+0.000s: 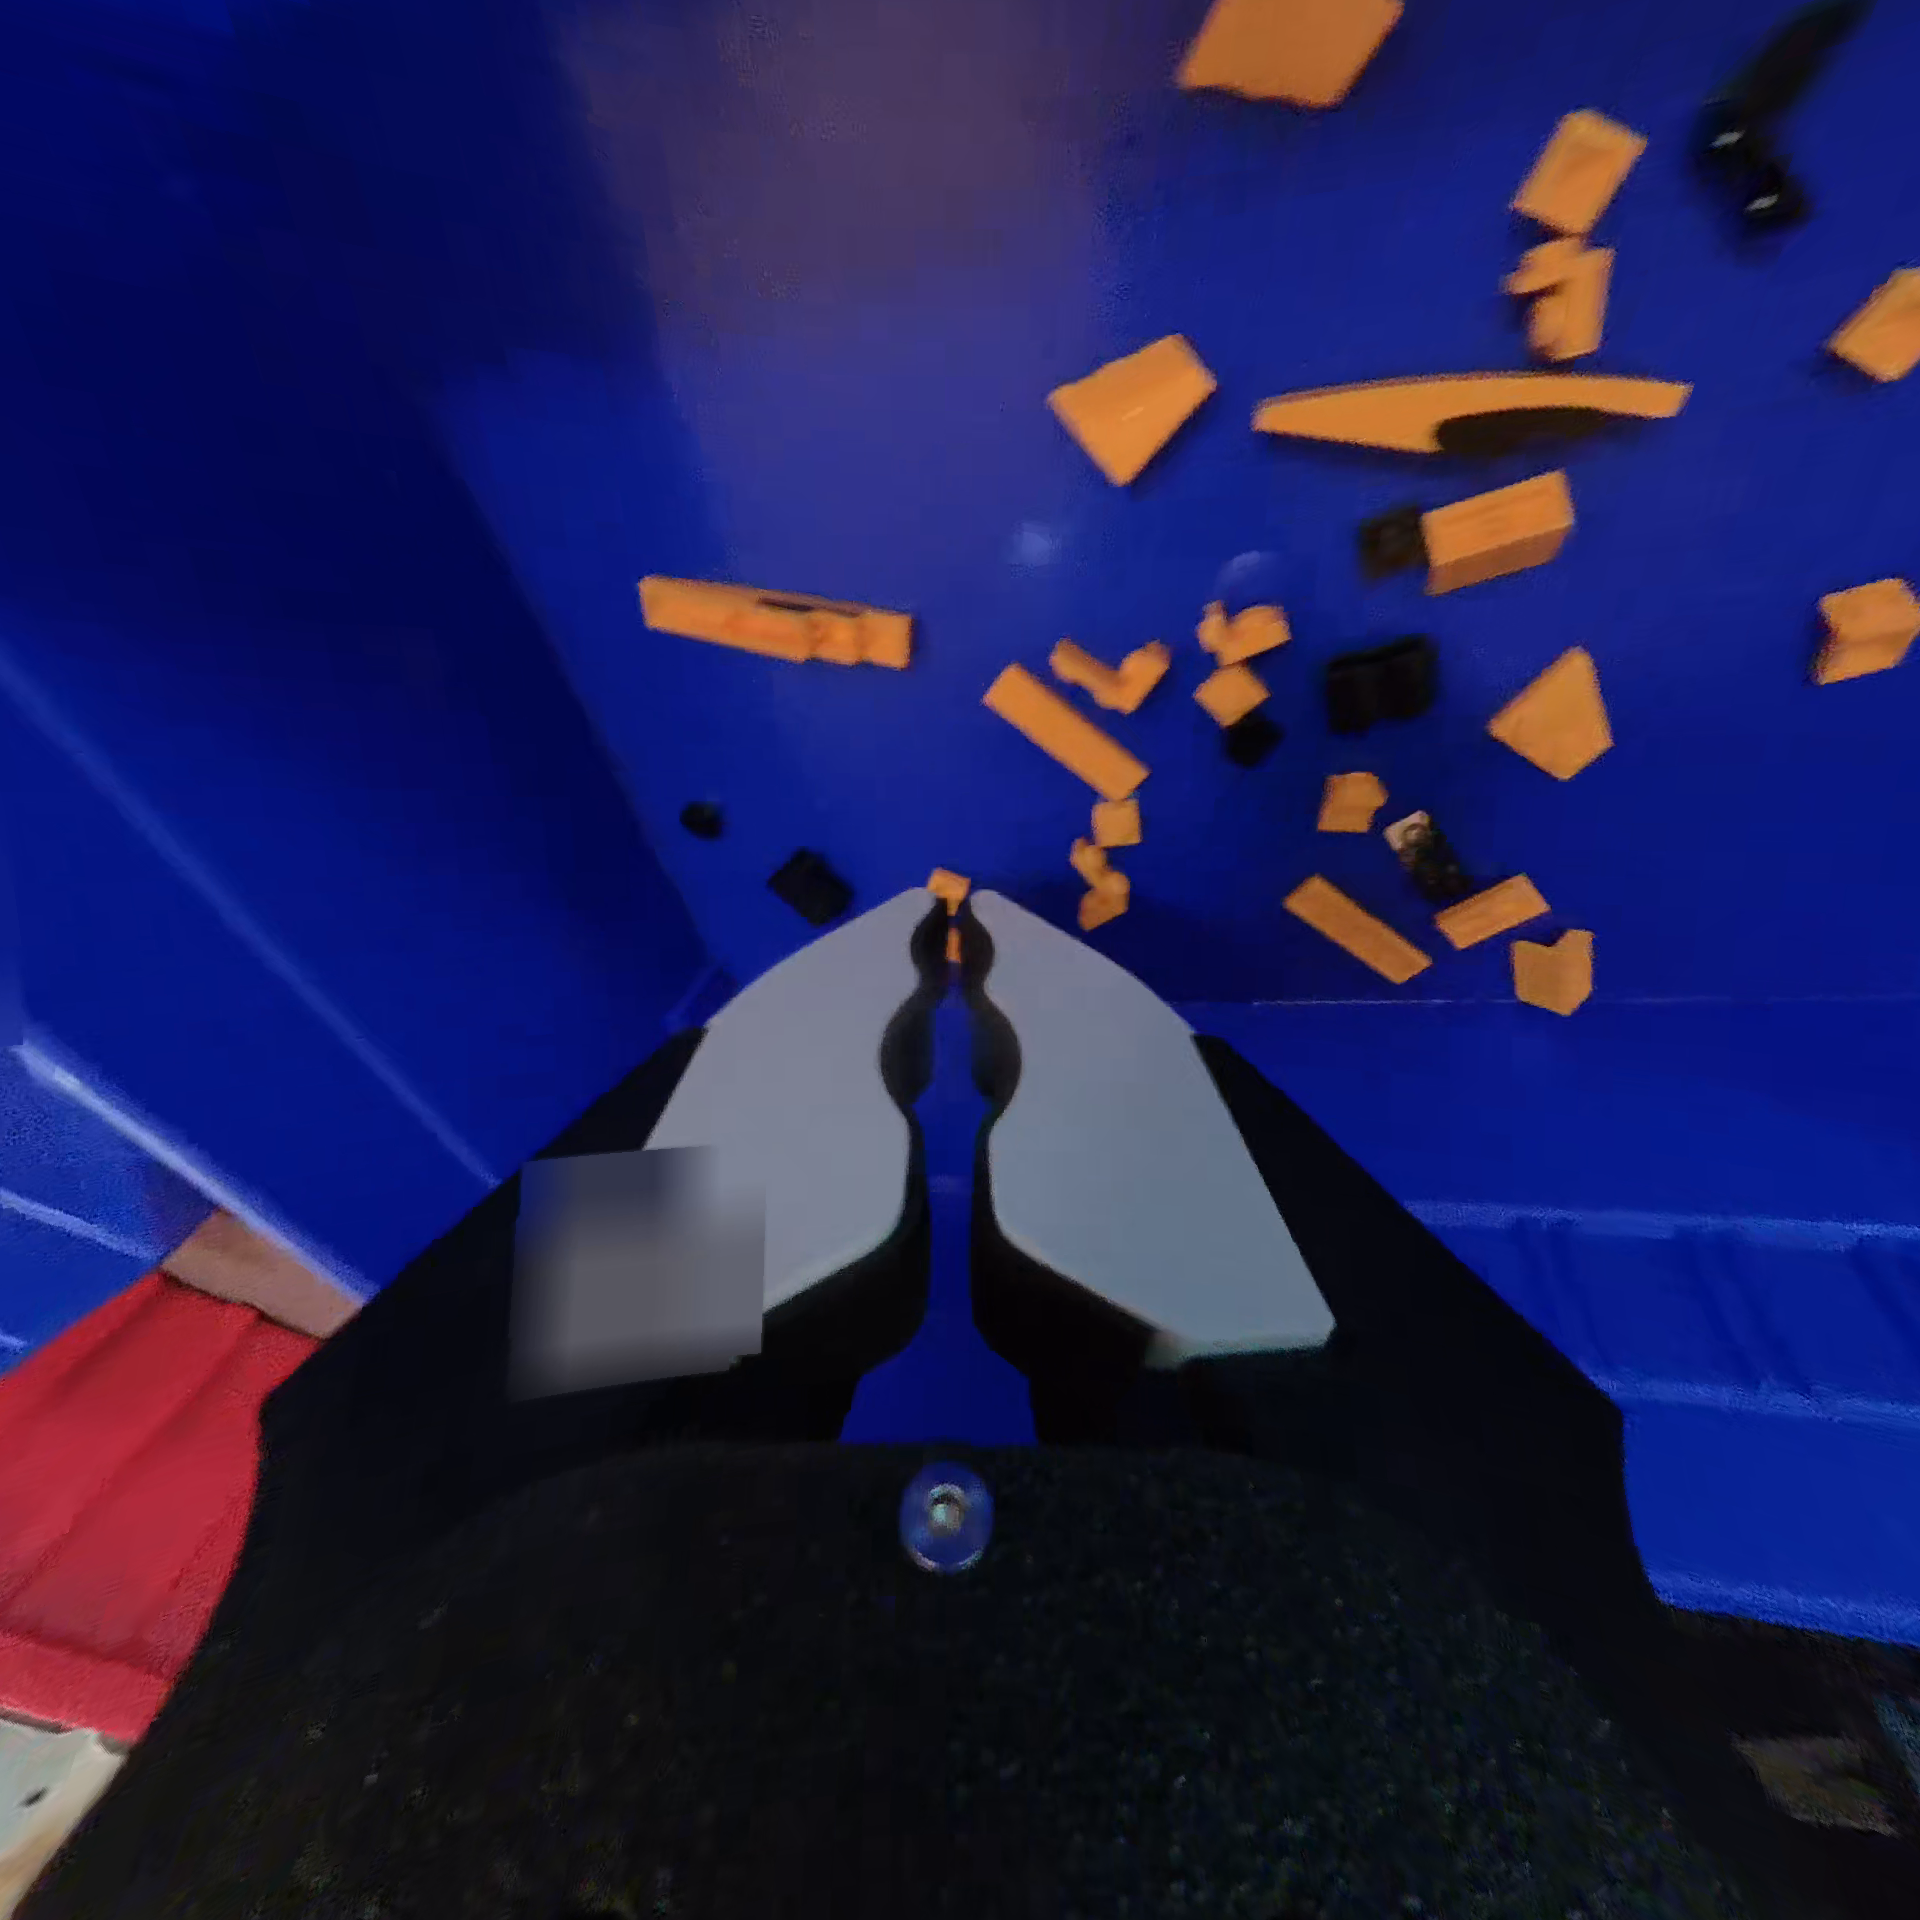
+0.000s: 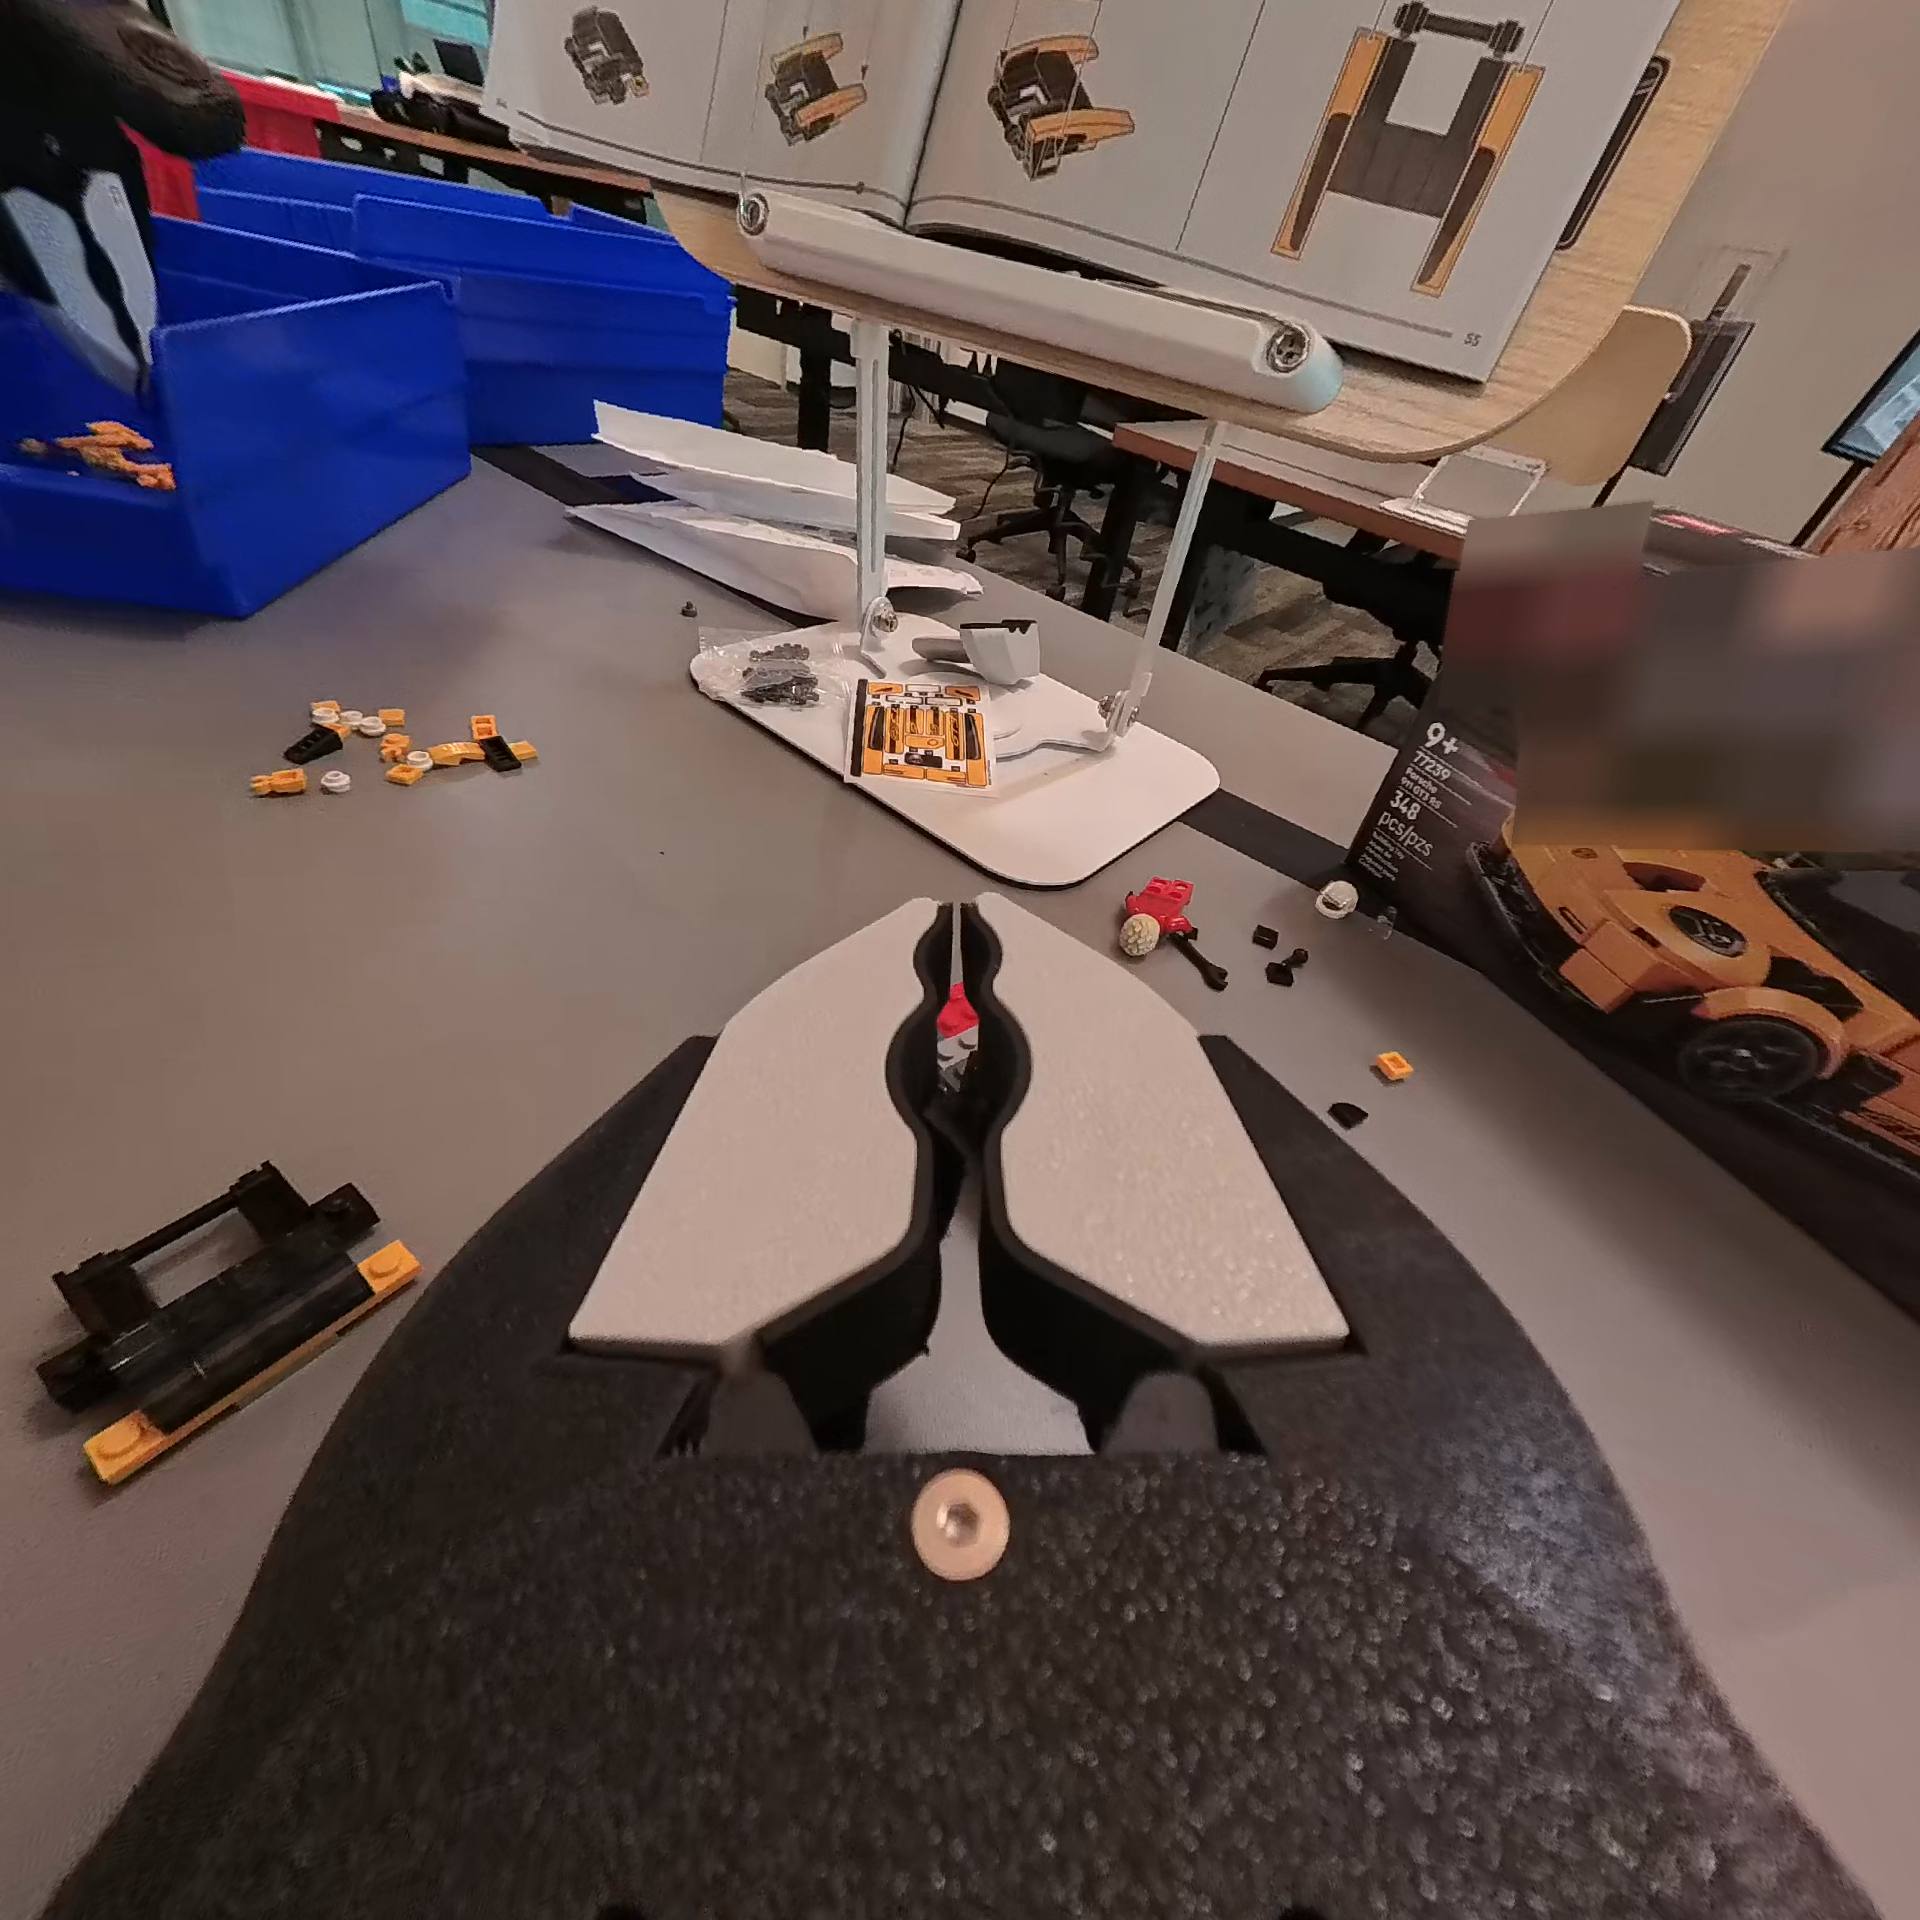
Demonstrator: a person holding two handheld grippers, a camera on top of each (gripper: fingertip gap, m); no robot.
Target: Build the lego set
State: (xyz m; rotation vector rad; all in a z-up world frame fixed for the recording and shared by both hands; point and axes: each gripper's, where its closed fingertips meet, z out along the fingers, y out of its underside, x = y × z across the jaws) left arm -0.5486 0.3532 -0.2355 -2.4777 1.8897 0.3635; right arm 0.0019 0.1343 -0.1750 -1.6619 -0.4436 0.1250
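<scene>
My left gripper (image 1: 951, 906) is inside a blue bin (image 1: 416, 520) and is shut on a small orange piece (image 1: 948, 886), which sticks out past the fingertips. Many loose orange (image 1: 1130, 407) and black (image 1: 1380, 681) pieces lie on the bin floor to its right. The right wrist view shows this gripper (image 2: 94, 270) over the bin (image 2: 312, 436) at the far left. My right gripper (image 2: 956, 912) hovers over the grey table (image 2: 520, 987), its tips shut. A red and grey piece (image 2: 956, 1023) shows in the hollow between its fingers.
A black and orange chassis assembly (image 2: 218, 1314) lies at the left. Small orange, white and black pieces (image 2: 395, 748) lie farther back. A white stand (image 2: 1039, 810) holds the open manual (image 2: 1039, 104) and a sticker sheet (image 2: 920, 740). Minifigure parts (image 2: 1158, 914) and the set box (image 2: 1662, 987) are at the right. One gripper's finger ends stand about 60 centimetres off the other's.
</scene>
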